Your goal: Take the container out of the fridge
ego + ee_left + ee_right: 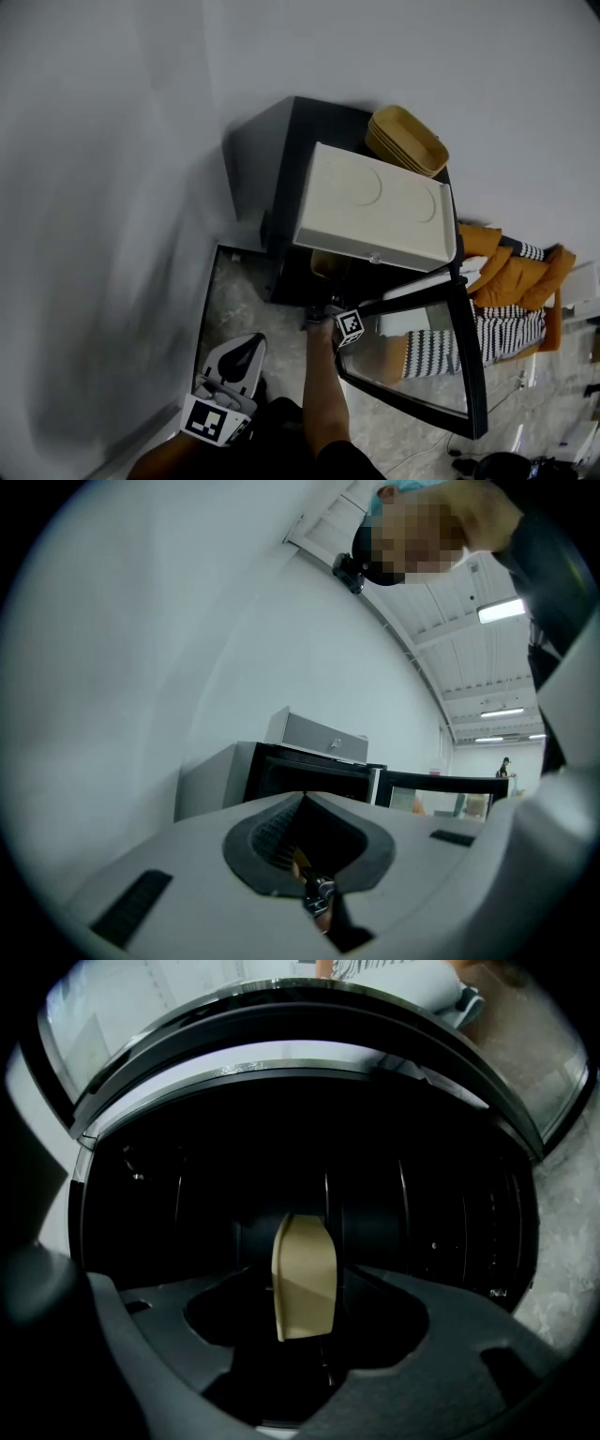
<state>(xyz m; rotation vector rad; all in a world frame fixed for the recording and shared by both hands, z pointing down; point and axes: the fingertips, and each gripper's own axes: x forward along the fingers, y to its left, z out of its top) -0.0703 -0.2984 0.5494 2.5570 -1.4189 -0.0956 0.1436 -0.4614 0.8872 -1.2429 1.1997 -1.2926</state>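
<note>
The black fridge stands with its glass door swung open to the right. My right gripper reaches into the dark opening, its marker cube just behind it. In the right gripper view a tan container stands edge-on between the jaws of my right gripper, with thin dark gaps on both sides, so the jaws are open around it. A tan piece of the container shows under the fridge top in the head view. My left gripper hangs low at the left, away from the fridge, jaws together.
A cream lid-like tray lies on the fridge top, and a stack of tan baskets sits behind it. A grey wall runs close on the left. An orange and striped bundle lies beyond the door. The floor is marbled.
</note>
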